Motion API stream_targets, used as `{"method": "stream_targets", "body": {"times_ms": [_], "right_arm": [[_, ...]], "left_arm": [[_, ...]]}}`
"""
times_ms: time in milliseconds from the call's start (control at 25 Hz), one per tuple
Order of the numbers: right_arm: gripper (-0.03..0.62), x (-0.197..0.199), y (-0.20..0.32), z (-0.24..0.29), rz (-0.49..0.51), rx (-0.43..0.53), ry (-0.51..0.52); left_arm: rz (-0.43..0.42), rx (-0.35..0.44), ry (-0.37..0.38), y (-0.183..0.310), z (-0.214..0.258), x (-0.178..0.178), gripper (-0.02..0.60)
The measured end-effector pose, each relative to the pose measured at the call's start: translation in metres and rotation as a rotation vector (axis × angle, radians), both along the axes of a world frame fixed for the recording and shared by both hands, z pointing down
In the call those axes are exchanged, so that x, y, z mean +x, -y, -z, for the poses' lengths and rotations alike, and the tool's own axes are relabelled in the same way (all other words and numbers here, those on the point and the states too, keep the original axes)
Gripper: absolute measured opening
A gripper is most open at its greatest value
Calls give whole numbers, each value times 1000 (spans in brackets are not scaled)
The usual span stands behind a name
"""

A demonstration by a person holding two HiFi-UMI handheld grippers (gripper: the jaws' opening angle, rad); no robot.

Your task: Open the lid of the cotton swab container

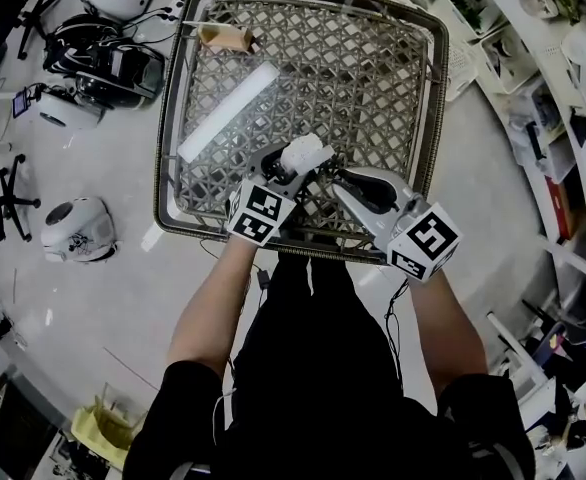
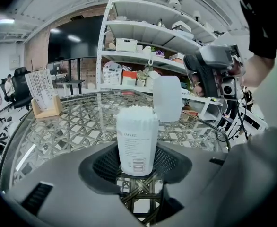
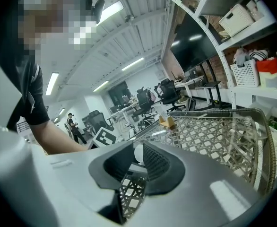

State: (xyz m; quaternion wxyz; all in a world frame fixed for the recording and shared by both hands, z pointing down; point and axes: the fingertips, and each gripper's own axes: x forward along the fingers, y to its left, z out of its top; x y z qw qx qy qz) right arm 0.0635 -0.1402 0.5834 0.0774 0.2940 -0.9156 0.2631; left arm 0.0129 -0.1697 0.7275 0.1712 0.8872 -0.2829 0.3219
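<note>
1. Left gripper [image 2: 137, 159] has its jaws spread wide and pressed on the sides of the cotton swab container [image 2: 137, 134]. The container stands upright on the glass table [image 2: 82, 122], at the lower middle of the left gripper view.
2. Right gripper [image 3: 134, 162] has its jaws drawn narrow on a pale piece that I take to be the lid [image 2: 169, 98]. In the left gripper view the lid hangs just up and right of the container, apart from it.
3. Swab tips show bare at the container's top, so the opening looks done.
4. What is left, as I judge it, is setting the lid down and letting go of the container.
5. In the head view the container sits near the middle of the frame, between the two grippers' tips.
</note>
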Motion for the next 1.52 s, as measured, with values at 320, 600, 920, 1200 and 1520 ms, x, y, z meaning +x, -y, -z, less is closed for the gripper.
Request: {"method": "stream_targets", "body": {"times_ms": [320, 600, 920, 1200, 1520], "right_arm": [[75, 6, -2, 6, -18, -2, -10], [63, 10, -1, 40, -42, 27, -14], [56, 9, -4, 77, -46, 66, -9], [55, 11, -10, 85, -40, 66, -15], [55, 10, -14, 76, -30, 55, -13]], "left_arm": [[5, -32, 20, -18, -5, 7, 201], [3, -50, 60, -29, 17, -5, 212], [12, -3, 40, -26, 59, -20, 216], [5, -1, 19, -32, 67, -18, 216], [-30, 34, 7, -28, 73, 4, 215]]}}
